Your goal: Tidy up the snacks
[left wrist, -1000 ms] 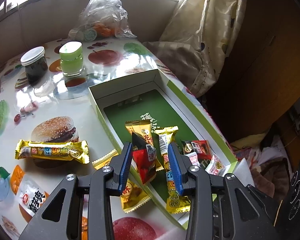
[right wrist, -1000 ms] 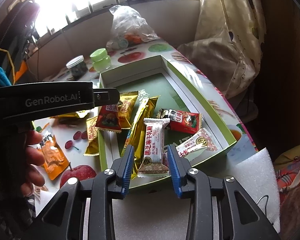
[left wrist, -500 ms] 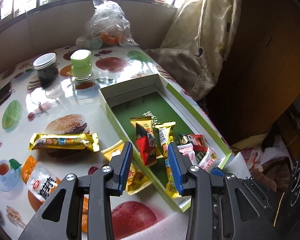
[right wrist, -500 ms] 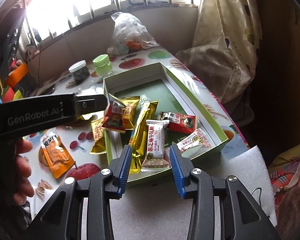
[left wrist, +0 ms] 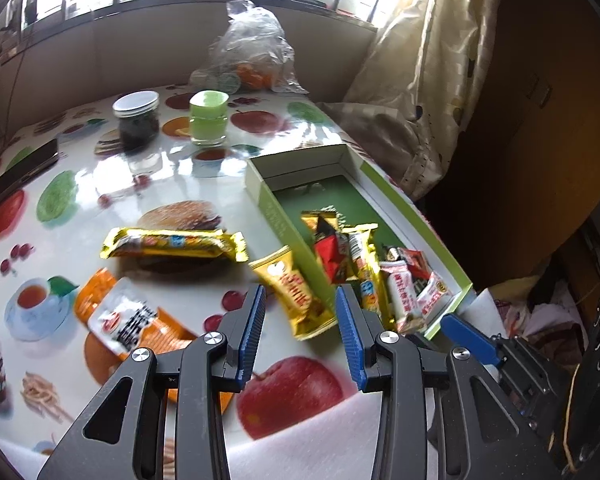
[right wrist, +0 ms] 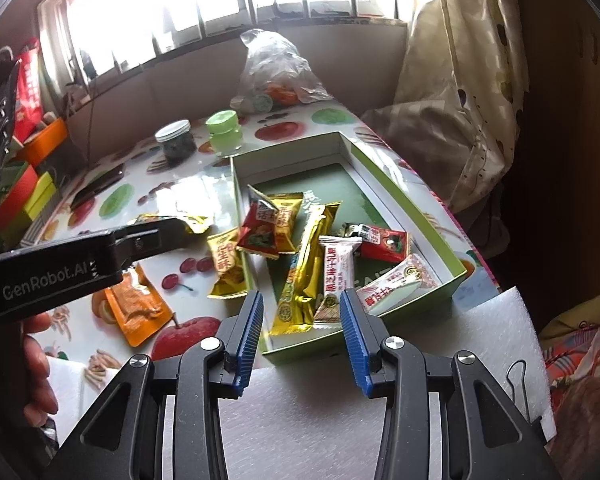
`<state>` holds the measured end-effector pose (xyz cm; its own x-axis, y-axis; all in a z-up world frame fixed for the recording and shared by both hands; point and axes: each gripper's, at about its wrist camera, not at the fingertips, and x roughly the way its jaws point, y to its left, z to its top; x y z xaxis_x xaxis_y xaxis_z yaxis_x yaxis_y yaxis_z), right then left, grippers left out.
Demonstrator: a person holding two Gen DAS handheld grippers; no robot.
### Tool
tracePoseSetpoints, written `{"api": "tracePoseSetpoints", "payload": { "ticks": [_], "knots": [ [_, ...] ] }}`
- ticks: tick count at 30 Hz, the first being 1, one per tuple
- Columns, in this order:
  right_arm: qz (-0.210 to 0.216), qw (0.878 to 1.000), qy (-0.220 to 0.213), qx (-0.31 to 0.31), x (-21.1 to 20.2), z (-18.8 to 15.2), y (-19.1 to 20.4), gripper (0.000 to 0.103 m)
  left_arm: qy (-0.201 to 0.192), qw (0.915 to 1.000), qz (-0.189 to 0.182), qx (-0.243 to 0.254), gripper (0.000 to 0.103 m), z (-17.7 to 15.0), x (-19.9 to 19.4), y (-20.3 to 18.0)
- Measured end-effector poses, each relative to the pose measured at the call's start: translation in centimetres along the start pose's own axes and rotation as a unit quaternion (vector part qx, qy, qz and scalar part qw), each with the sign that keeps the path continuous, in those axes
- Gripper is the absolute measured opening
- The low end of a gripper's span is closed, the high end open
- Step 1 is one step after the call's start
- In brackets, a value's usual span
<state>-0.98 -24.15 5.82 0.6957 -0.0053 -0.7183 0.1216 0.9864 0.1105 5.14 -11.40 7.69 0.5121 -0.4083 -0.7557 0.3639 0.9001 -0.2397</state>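
The small yellow foil snack packet (left wrist: 298,294) lies flat on the fruit-printed table cover (left wrist: 100,208), just outside the near left wall of the shallow green and white cardboard box (left wrist: 278,220). It is straight ahead of the left gripper (left wrist: 300,320), and its near end shows between the two blue pads, though the gripper seems to hang above it without touching. Its long axis runs almost along the pointing line of the jaws, tilted a little to the left at the far end. The left jaws stand spread and hold nothing. The right gripper (right wrist: 302,322) also stands spread and empty, over the near edge of the box with a white wrapped bar (right wrist: 336,276) ahead of it, so I judge the left hand is nearer to the packet.
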Motion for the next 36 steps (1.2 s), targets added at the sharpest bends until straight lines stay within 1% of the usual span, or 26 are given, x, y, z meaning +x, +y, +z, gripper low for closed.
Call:
{"api": "tracePoseSetpoints", "payload": {
  "ticks": [11, 19, 27, 32, 36],
  "knots": [
    [0.014, 1.000, -0.001, -0.021, -0.3, -0.6, 2.3, 0.039, -0.004, 0.9993, 0.022, -0.030, 0.038, -2.2, -1.8, 3.2],
    [0.033, 0.999, 0.007, -0.040, 0.6, -0.9, 4.1, 0.039, -0.004, 0.9972, 0.038, -0.065, 0.038, -3.7, -2.4, 6.4],
    [0.068, 0.995, 0.032, -0.065, 2.9, -0.9, 6.4, 0.039, 0.002, 0.9920, 0.063, -0.110, 0.038, -4.9, -2.3, 10.2],
    [0.097, 0.990, 0.043, -0.094, 4.3, -0.6, 8.6, 0.039, 0.004, 0.9880, 0.074, -0.135, 0.038, -5.3, -2.3, 12.3],
    [0.127, 0.984, 0.055, -0.115, 5.5, -0.5, 10.3, 0.047, 0.004, 0.9852, 0.080, -0.152, 0.038, -5.6, -2.4, 13.8]
  ]
}}
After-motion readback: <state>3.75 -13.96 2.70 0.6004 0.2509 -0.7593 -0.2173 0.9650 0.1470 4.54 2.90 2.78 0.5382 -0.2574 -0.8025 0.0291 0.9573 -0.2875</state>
